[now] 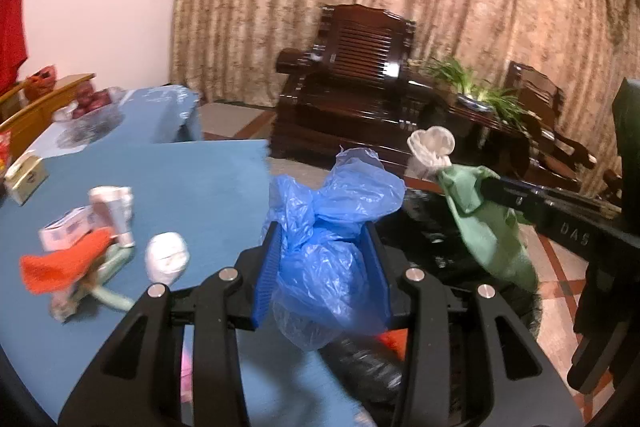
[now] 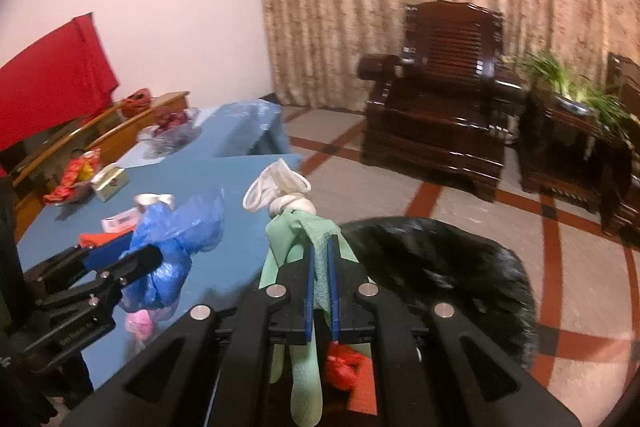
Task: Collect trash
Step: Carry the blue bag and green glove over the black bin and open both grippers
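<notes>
Above blue table (image 1: pixel 168 183): left gripper (image 1: pixel 322 231) jaws clamped on blue bag (image 1: pixel 332 227), right gripper (image 2: pixel 322 251) jaws on green glove (image 2: pixel 316 239).

The letters "DAS" stand in pale print on the right claw's black arm (image 1: pixel 576 239); other printing is illegible.

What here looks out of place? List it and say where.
Litter is heaped on the blue table: a crumpled white wad, an orange scrap and a small box, left of the left gripper. Nothing looks spilled or broken.
</notes>
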Demonstrator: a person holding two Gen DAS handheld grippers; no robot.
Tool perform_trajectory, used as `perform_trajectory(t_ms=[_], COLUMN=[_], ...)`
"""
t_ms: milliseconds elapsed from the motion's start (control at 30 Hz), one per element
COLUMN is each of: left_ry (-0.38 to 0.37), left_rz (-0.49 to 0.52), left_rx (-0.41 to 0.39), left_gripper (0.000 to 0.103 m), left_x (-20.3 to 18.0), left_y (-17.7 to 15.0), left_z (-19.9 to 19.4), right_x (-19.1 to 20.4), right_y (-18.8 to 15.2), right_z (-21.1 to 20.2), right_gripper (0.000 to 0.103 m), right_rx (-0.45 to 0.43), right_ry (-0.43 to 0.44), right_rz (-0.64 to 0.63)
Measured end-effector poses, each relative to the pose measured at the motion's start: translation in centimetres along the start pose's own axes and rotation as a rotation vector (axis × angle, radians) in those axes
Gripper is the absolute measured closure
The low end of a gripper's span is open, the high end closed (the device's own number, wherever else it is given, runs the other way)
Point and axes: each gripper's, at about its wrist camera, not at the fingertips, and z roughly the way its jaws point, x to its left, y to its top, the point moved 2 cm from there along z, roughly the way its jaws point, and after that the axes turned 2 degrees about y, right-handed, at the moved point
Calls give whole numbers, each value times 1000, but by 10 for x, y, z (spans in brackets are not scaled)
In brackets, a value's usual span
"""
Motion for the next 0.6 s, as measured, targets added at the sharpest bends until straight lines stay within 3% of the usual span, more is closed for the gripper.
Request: perform_trajectory(t_ms=[367, 467, 600], left_ry=[-104, -135, -162], left_rz=[61, 60, 47], left_rx=[50, 74, 80], left_gripper=[63, 54, 36], left_x=[-60, -67, -66], left_y=[-3, -5, -8], left_z=[54, 66, 70], right_x=[-57, -66, -71], right_y=[-29, -35, -40], right_z=[13, 17, 14], right_gripper=[96, 94, 74], right_rx=[64, 81, 79], right_ry=[-114, -143, -170], right_rz=[62, 63, 72])
